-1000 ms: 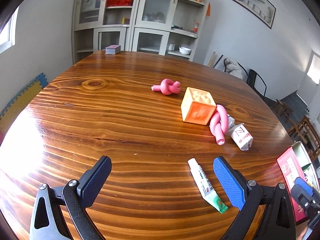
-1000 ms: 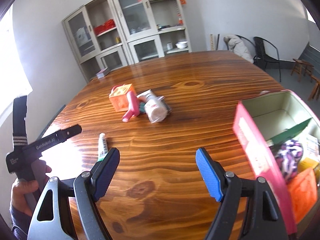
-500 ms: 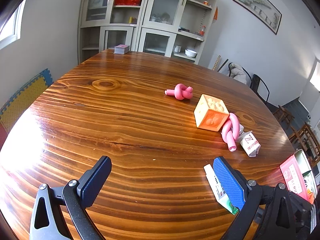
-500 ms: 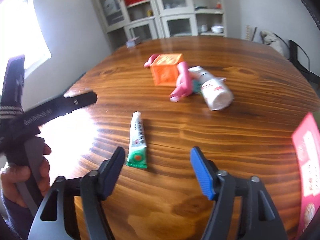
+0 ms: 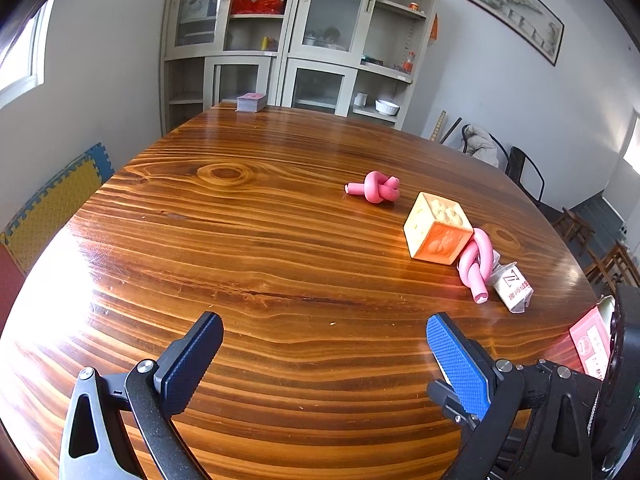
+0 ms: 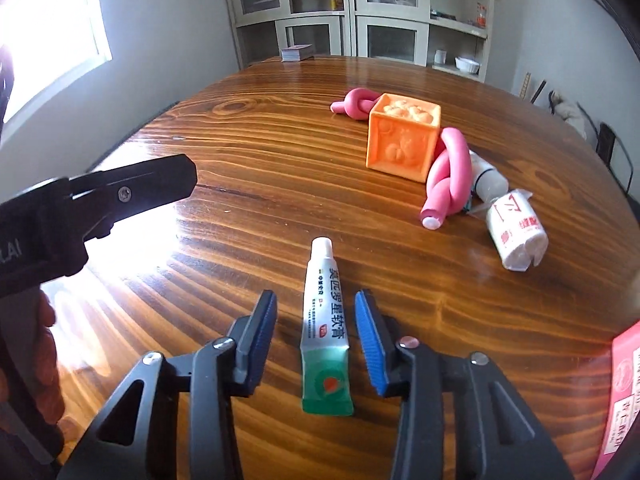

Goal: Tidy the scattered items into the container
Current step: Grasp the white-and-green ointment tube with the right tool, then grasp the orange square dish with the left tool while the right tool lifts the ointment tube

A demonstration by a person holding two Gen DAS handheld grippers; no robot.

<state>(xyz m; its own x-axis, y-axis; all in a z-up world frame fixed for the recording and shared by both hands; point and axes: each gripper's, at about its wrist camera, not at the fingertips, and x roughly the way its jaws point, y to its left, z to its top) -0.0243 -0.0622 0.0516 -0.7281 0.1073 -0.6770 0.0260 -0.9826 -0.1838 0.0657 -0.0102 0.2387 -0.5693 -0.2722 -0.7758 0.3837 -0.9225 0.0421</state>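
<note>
Right gripper [image 6: 316,320], fingers narrowed around but not touching the tube [image 6: 325,328] at lower centre; left gripper [image 5: 324,352] wide, empty; cube [image 6: 402,138], knots, packet still on the surface [image 6: 280,160], container [image 6: 626,392] at right edge.
</note>
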